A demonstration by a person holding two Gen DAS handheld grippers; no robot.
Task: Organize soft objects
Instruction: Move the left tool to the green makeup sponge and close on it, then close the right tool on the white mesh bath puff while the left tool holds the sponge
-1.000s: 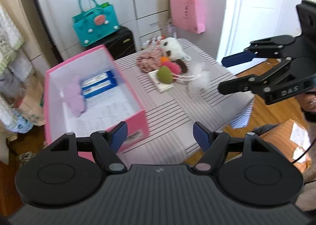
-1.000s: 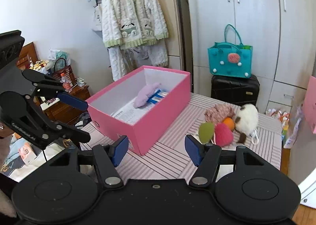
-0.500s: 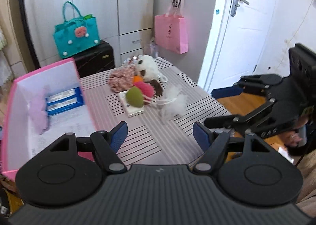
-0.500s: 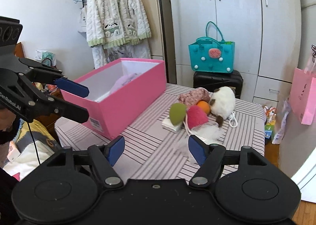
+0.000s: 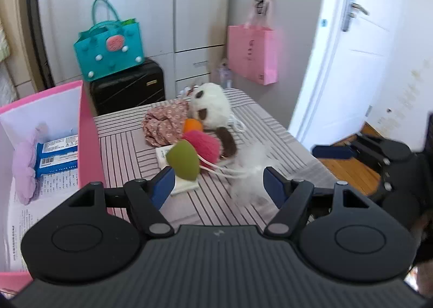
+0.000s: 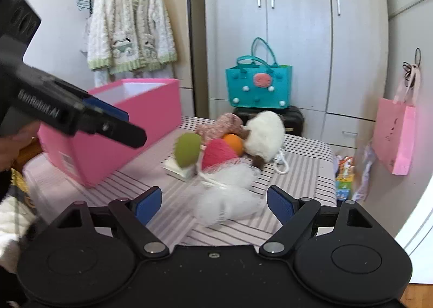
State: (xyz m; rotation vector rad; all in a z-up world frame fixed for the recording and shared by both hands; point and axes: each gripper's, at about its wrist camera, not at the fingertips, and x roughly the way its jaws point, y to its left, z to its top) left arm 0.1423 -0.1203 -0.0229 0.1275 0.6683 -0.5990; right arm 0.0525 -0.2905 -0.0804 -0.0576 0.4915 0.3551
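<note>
A pile of soft things lies mid-table: a green plush, a pink knitted one, an orange ball, a white plush with brown patches, a floral cloth and a white fluffy tuft. My left gripper is open just short of the green plush, with nothing between its fingers. My right gripper is opening its jaws; the tuft shows between them, untouched by the pads. The pink box at left holds a purple plush and blue packets.
A striped cloth covers the table. A white packet lies under the green plush. Behind stand a teal bag on a black suitcase, a hanging pink paper bag and a white door.
Both grippers have come down and closer to the pile. The left view has swung from the pink box toward the soft things. The right gripper's jaws have widened.
</note>
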